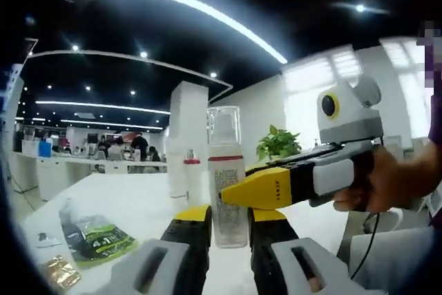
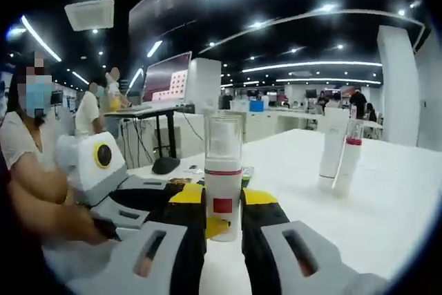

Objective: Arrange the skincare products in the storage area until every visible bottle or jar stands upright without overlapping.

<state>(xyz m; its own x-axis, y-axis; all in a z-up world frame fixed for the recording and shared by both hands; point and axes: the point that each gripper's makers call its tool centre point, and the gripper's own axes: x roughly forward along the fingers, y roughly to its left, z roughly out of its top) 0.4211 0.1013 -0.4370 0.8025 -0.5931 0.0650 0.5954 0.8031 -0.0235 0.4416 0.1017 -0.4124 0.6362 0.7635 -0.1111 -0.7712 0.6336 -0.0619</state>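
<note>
Your pump bottle [image 1: 227, 177] stands upright on the white table [image 1: 138, 205], pinched from opposite sides by your left gripper [image 1: 228, 220] and right gripper [image 2: 222, 205]; contents unclear. Two tubes [image 2: 338, 146] stand beyond.

A green packet [image 1: 97, 238] and a gold wrapper [image 1: 59, 271] are seen lying on the white bench [image 1: 138, 205]. A potted plant [image 1: 278, 144] is set further back, and a monitor [image 2: 167, 79] is mounted on a desk.

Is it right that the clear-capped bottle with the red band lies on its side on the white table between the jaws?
Not quite: the clear-capped bottle stands upright, not on its side. The right gripper view shows it standing on the white table between the jaws.
</note>
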